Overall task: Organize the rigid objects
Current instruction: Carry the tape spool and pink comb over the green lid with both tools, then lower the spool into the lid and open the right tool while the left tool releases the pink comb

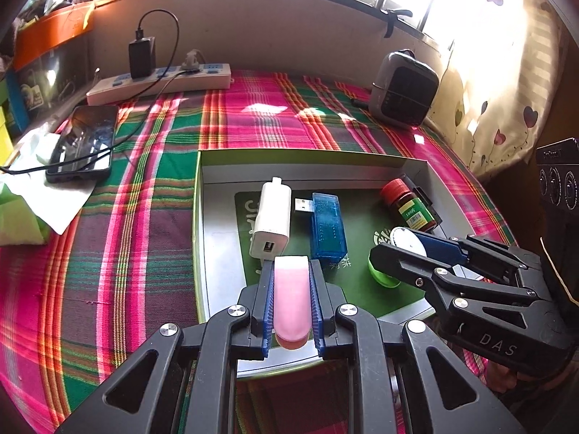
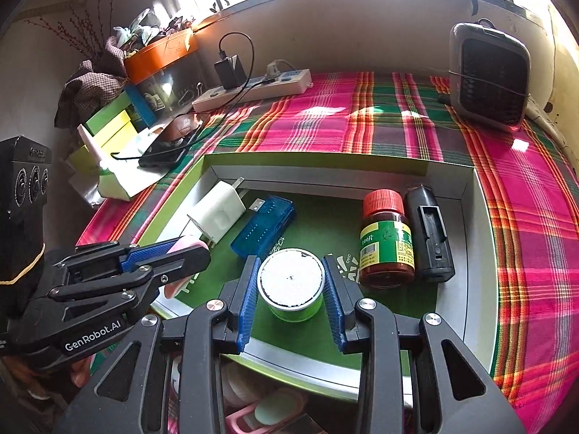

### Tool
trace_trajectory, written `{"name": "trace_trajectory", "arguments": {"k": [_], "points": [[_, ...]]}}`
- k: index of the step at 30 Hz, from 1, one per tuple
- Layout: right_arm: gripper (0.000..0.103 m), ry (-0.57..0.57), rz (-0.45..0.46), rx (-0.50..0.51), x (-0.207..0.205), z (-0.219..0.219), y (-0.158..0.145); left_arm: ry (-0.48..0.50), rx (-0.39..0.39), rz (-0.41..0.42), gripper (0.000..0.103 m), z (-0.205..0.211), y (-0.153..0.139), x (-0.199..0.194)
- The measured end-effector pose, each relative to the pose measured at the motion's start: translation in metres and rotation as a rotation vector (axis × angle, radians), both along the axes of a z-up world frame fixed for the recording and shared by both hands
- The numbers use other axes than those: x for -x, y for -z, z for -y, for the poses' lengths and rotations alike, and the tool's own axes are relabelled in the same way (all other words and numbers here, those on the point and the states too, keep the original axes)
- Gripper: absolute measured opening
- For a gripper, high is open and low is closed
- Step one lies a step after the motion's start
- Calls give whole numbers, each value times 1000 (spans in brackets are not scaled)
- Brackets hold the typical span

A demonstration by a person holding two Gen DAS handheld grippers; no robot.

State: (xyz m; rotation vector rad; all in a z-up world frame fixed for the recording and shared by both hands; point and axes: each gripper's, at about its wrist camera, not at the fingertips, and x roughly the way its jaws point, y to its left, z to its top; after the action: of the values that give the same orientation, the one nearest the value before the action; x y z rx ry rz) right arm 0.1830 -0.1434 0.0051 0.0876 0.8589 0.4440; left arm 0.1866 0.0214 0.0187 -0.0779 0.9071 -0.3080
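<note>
A shallow box with a green rim (image 1: 197,217) (image 2: 483,253) lies on the plaid cloth. Inside it lie a white charger (image 1: 273,220) (image 2: 217,213), a blue USB tester (image 1: 327,228) (image 2: 264,229), a red-capped brown bottle (image 1: 409,202) (image 2: 385,242) and a black battery holder (image 2: 430,235). My left gripper (image 1: 291,262) (image 2: 191,246) is shut on a pink oblong object (image 1: 291,300), held over the box's near edge. My right gripper (image 2: 290,258) (image 1: 394,244) is shut on a green jar with a white lid (image 2: 291,284) (image 1: 407,244) at the box's near right.
A phone (image 1: 85,144) on a cable and a power strip (image 1: 159,85) with a black adapter lie at the far left. A grey fan heater (image 1: 403,88) (image 2: 488,76) stands at the far right. Boxes and paper (image 1: 47,181) crowd the left edge.
</note>
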Motion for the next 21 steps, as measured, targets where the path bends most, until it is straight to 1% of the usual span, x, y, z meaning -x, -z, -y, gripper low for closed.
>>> {"name": "trace_trajectory", "arguments": {"k": [21], "points": [[35,0,20,-9,-3,-4,1,-4,-11,9,17,2,1,-1]]}}
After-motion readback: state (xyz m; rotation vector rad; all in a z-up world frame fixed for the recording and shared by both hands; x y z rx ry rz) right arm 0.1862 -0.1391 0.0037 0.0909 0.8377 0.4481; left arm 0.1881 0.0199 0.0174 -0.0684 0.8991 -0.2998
